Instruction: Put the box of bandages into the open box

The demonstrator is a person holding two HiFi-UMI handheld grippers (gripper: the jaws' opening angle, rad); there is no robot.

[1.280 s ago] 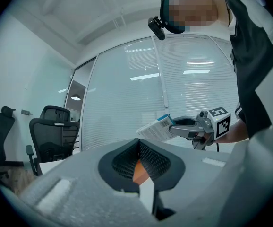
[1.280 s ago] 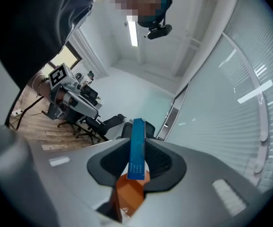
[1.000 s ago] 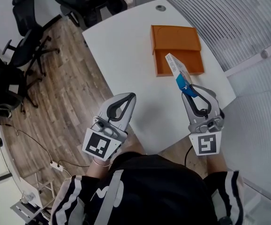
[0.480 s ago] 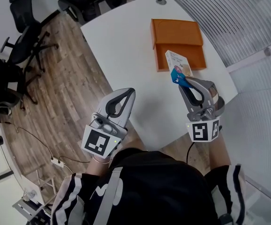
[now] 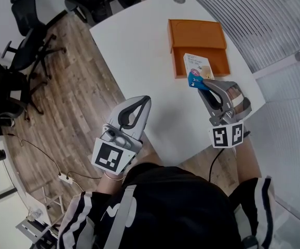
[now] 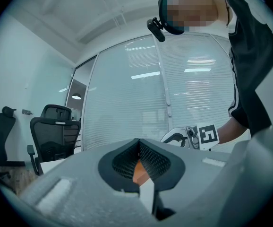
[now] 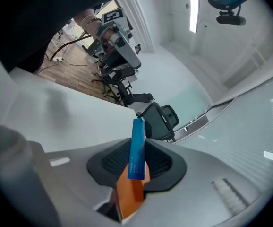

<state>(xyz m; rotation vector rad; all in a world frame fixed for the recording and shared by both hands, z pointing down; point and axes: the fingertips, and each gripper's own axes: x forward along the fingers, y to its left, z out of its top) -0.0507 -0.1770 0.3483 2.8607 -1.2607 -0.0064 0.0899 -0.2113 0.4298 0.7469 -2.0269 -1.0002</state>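
Mid-frame in the head view, the table (image 5: 134, 51) lies open between the left gripper (image 5: 146, 100) and the box (image 5: 218, 61) at upper right; the bandages (image 5: 198, 65), clamped in the right gripper (image 5: 202, 83), hang over that box's near left part; its lid (image 5: 195, 32) lies beyond; chairs (image 5: 25, 45) crowd the upper left floor; a slatted wall (image 5: 274, 19) bounds the right.

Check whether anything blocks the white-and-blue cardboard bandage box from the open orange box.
Nothing visible does. The right gripper holds the white-and-blue cardboard bandage box directly over the open orange box, whose visible tray floor looks bare.
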